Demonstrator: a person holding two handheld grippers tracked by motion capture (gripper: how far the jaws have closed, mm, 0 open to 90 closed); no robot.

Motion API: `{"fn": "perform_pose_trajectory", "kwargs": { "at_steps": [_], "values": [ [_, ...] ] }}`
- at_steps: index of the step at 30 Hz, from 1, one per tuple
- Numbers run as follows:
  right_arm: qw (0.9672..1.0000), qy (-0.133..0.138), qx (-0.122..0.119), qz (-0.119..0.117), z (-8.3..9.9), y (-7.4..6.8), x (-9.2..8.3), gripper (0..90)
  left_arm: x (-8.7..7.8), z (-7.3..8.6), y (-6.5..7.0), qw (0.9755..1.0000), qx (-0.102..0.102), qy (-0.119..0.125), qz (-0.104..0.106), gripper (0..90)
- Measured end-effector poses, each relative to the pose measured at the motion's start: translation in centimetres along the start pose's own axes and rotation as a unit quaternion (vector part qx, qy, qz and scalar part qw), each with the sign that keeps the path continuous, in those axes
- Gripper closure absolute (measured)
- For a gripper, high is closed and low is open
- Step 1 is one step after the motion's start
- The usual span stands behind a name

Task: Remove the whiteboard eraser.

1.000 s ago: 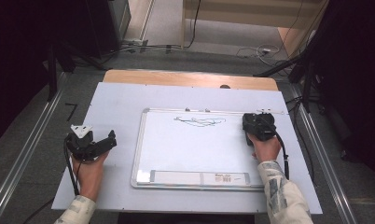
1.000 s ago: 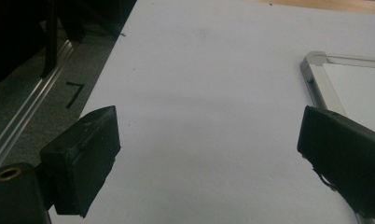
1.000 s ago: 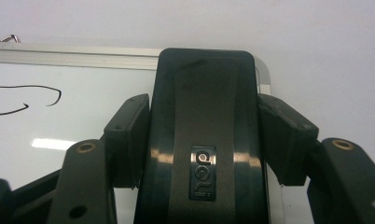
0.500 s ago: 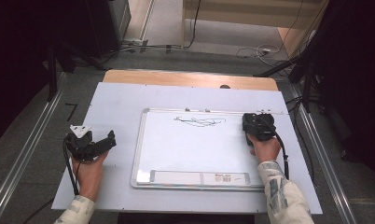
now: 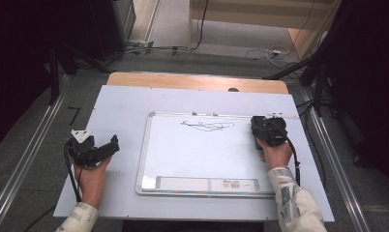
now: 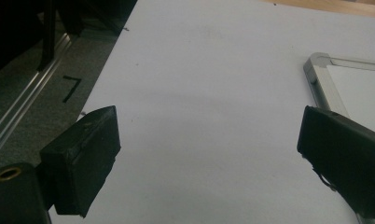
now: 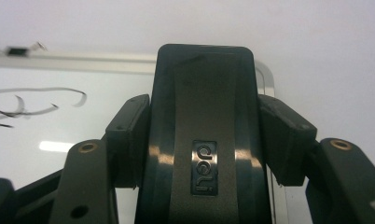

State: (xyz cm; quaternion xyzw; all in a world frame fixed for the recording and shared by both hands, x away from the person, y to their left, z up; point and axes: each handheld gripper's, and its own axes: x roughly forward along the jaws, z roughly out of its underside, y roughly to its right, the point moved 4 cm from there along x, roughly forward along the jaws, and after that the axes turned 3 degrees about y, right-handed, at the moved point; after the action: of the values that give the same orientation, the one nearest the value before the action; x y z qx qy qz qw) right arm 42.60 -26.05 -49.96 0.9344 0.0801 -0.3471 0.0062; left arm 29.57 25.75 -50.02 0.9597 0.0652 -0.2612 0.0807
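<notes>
My right hand-held gripper (image 7: 204, 140) clamps the black eraser (image 7: 203, 107) at the whiteboard's (image 5: 202, 154) corner; my left hand-held gripper (image 6: 209, 154) gapes wide over the worktop (image 6: 213, 93).

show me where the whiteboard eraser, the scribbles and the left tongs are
eraser (image 7: 204, 140): right gripper view, its dark back.
scribbles (image 5: 207, 126): high view, middle of the marks.
left tongs (image 6: 209, 154): left gripper view, gap between open jaws.
</notes>
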Motion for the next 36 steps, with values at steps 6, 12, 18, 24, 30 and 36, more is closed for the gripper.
{"fn": "perform_pose_trajectory", "kwargs": {
  "at_steps": [6, 12, 18, 24, 30, 36],
  "values": [
    [0.9998, 0.012, -0.008, -0.015, -0.2, -0.8, -1.3, 37.2, 0.0, 0.0, 0.0, 1.0000, -0.002, -0.001, 0.001, 6.3],
    [0.9994, 0.012, -0.021, -0.024, -0.1, -1.9, -1.5, 37.3, 0.0, 0.0, 0.0, 1.0000, -0.001, -0.001, 0.001, 6.4],
    [0.9990, 0.012, -0.028, -0.032, -0.2, -2.7, -1.5, 37.2, 0.0, 0.0, -0.1, 1.0000, -0.003, -0.001, 0.000, 6.4],
    [0.9988, 0.013, -0.030, -0.036, -0.2, -3.3, -1.5, 37.2, 0.0, 0.0, -0.1, 1.0000, -0.002, -0.001, 0.000, 6.4],
    [0.9984, 0.014, -0.036, -0.042, -0.3, -3.9, -1.5, 37.2, 0.0, 0.0, -0.1, 1.0000, -0.003, 0.000, 0.000, 6.4],
    [0.9979, 0.016, -0.041, -0.048, -0.5, -4.5, -1.6, 37.2, 0.0, 0.0, -0.2, 1.0000, -0.003, 0.000, 0.001, 6.4]
  ]
}}
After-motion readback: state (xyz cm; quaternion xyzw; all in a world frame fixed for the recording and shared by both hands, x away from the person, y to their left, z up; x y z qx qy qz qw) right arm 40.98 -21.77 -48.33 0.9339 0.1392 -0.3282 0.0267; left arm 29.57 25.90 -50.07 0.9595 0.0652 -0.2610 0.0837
